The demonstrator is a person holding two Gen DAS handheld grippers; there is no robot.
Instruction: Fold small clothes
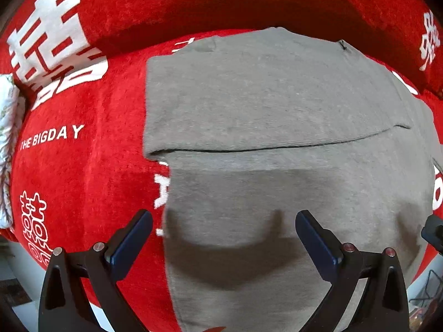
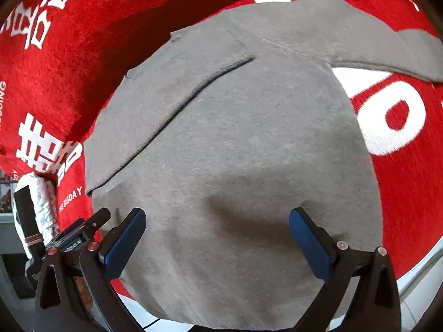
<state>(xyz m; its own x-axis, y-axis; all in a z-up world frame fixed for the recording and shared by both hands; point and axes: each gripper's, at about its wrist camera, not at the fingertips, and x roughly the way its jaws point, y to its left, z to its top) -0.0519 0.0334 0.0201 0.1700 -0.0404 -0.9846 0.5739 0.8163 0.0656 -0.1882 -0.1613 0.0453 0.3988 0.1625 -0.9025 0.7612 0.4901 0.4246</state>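
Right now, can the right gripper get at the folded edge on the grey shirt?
Probably yes. The right gripper hangs open over the grey shirt, and nothing lies between it and the folded edge.

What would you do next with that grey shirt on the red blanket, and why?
Probably lower both open tools to the near hem of the grey knit shirt and pinch it: one flap is already folded over, both tools hover empty above it, nothing gripped.

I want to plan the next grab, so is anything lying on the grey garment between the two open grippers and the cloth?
Nothing visible does. The grey garment lies spread on the red blanket with one flap already folded over. Both the left gripper and the right gripper hover open above bare grey cloth, with no other object on it.
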